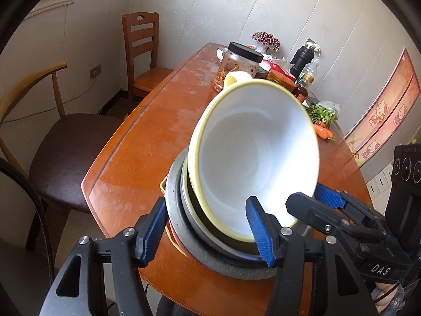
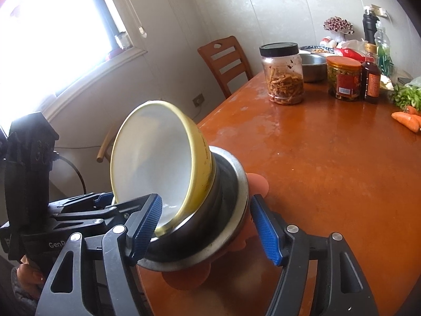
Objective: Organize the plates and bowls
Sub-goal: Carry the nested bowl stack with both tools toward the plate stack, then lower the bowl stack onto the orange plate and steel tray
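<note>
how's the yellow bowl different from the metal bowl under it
The yellow bowl is glazed ceramic, white inside; the metal bowl is dull grey steel with a dark inside. The yellow bowl is steeply tilted, its opening towards the cameras; the metal bowl sits nearly level below. The yellow bowl's rim looks smaller. Both are round and empty, stacked at the table edge.

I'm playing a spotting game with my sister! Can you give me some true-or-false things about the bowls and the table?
1. The yellow bowl sits tilted inside a metal bowl. True.
2. The yellow bowl is full of soup. False: it is empty and white inside.
3. Carrots lie on the table. True.
4. The jar with the black lid is empty. False: brownish strips of food fill its lower part.
5. The wooden chair has tipped over. False: it stands upright at the far side of the table.
</note>
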{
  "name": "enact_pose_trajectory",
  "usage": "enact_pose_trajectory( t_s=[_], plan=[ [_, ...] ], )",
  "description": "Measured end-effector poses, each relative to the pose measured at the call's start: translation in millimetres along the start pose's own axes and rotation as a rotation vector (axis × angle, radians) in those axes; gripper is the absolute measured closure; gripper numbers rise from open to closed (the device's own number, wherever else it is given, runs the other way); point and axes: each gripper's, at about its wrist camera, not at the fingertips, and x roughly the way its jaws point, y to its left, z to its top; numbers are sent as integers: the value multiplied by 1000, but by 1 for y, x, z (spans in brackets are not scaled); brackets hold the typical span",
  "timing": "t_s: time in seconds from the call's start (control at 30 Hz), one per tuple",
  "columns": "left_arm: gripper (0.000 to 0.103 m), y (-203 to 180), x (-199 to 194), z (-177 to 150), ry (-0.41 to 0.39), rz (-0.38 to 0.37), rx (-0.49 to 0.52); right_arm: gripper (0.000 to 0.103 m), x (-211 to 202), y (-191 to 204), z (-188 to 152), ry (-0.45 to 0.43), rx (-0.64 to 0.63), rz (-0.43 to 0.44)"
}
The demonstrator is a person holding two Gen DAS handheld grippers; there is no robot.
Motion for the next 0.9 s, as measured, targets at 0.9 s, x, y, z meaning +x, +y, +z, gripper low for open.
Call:
enact_pose_trajectory(
  t_s=[0.9],
  plan=[
    [22, 8, 29, -1, 108, -74, -41, 23, 0, 1, -17, 40, 14, -39]
  ],
)
